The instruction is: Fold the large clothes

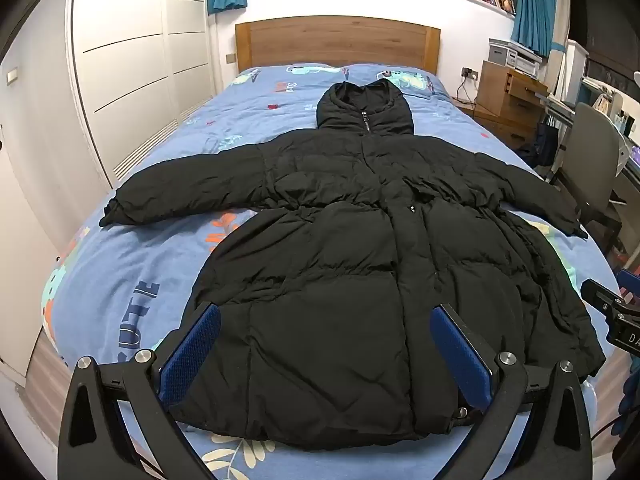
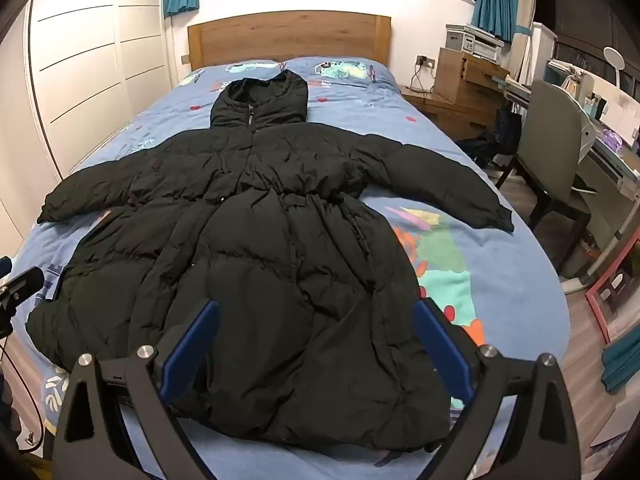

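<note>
**Black puffer coat spread flat on a bed, two open grippers poised at its hem**

A bed [image 1: 132, 264] with a blue cartoon-print cover fills most of both views. A long black hooded coat [image 1: 352, 264] lies on it, front side up and zipped. Everything below is placed relative to the coat.

The hood [image 1: 364, 112] points toward the wooden headboard [image 1: 336, 42] beyond the coat. The sleeves are spread out to either side: the left sleeve [image 1: 180, 188] reaches toward white wardrobe doors [image 1: 132, 56], the right sleeve [image 2: 436, 184] toward a chair [image 2: 556, 136] and desk off the bed's far side. A bookshelf runs high on the wall above the headboard.

At the coat's hem, nearest the cameras, the left gripper [image 1: 324, 316] hovers with its blue-padded jaws wide apart and holding nothing. The right gripper [image 2: 316, 312] hovers by the hem's right portion, equally wide open and empty.

No fold appears to have been made yet. The likely risks: the padded fabric looks thick and slippery, so a shallow pinch could slip free mid-lift; the filling may spring a fold back open; and a sleeve dragged across could bunch the waist gathers [image 2: 296, 196]. The right cuff lies near the bed's edge and might slide off if the coat is tugged. Nothing sits on the coat or blocks either gripper.
</note>
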`<state>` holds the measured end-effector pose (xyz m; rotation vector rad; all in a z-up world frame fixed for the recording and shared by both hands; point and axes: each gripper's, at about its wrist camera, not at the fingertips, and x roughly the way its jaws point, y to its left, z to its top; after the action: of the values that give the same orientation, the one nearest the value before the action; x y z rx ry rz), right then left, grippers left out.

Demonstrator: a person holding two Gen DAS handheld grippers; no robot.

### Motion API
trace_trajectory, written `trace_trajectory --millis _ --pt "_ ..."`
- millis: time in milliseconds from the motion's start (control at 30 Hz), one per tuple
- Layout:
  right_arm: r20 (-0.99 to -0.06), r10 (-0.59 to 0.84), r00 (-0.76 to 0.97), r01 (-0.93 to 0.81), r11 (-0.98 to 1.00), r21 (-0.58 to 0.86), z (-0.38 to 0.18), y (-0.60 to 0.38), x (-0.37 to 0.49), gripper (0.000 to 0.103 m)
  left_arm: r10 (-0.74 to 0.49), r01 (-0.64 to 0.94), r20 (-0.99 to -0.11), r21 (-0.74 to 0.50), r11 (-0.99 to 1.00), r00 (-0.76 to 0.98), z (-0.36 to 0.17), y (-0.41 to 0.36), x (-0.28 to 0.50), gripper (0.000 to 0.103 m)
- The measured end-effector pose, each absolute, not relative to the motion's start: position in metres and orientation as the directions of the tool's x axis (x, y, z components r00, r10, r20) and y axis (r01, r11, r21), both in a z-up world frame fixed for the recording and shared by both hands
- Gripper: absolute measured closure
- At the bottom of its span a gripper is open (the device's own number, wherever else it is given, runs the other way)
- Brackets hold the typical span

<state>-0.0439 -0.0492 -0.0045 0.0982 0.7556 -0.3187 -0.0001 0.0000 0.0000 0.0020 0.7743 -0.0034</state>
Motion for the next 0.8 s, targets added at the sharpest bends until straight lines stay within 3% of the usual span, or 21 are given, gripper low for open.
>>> trace_trajectory --millis 800 --pt "-0.701 -0.209 0.681 0.310 0.951 0.017 -0.0081 -0.0504 -0.0416 0.005 -0.045 0.031 -0.727 -0.033 0.999 0.685 -0.0080 0.0022 0.0017 0.001"
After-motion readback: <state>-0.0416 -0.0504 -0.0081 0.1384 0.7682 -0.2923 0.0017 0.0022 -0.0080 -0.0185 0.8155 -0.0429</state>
